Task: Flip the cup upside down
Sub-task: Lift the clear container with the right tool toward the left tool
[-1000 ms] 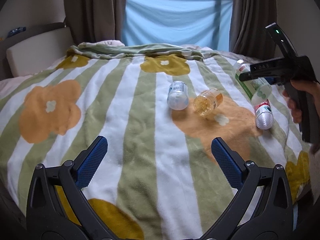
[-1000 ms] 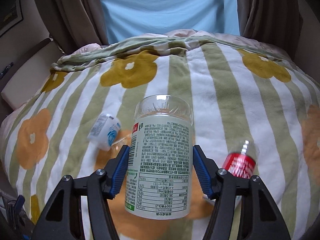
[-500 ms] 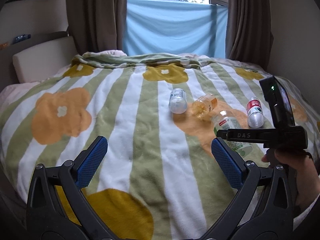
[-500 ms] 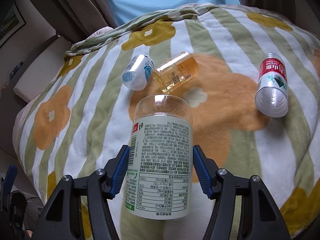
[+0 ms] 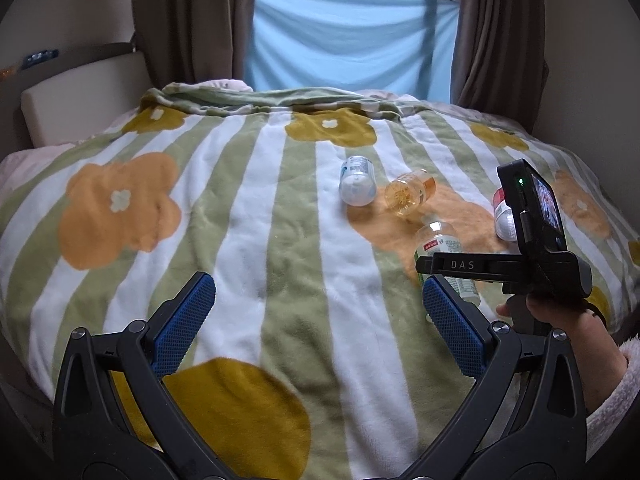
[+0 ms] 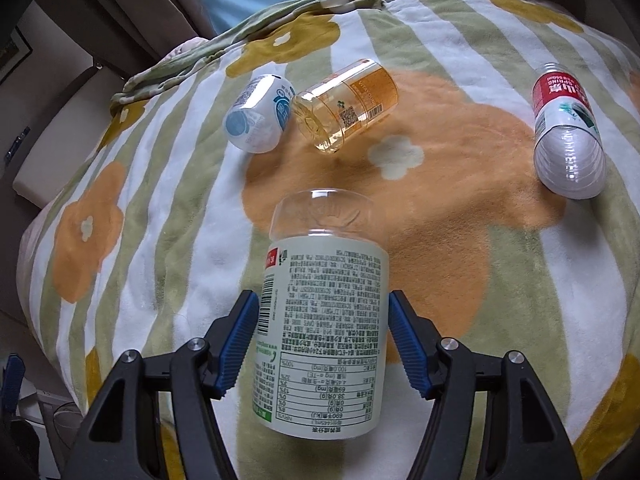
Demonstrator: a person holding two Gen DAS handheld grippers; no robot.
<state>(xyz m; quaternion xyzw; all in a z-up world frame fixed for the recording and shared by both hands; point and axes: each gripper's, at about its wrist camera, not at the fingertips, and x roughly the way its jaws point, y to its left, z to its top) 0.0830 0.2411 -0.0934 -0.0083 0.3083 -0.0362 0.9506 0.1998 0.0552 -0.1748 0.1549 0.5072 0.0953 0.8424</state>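
Observation:
A clear plastic cup with a pale green printed label (image 6: 324, 316) sits between the blue pads of my right gripper (image 6: 324, 336), which is shut on it; its clear base points away from the camera and it hangs low over the blanket. In the left wrist view the same cup (image 5: 442, 254) shows at the right, partly behind the right gripper's body. My left gripper (image 5: 320, 320) is open and empty above the blanket's near part.
Three other containers lie on their sides on the flowered striped blanket (image 6: 440, 184): a white-and-blue one (image 6: 256, 118), an amber one (image 6: 346, 104) and a red-labelled clear one (image 6: 566, 128). Curtains and a blue sheet (image 5: 340, 48) stand behind the bed.
My right gripper has come down and nearer the bed's front edge with the cup in it. The left gripper has drawn back slightly and stays open.

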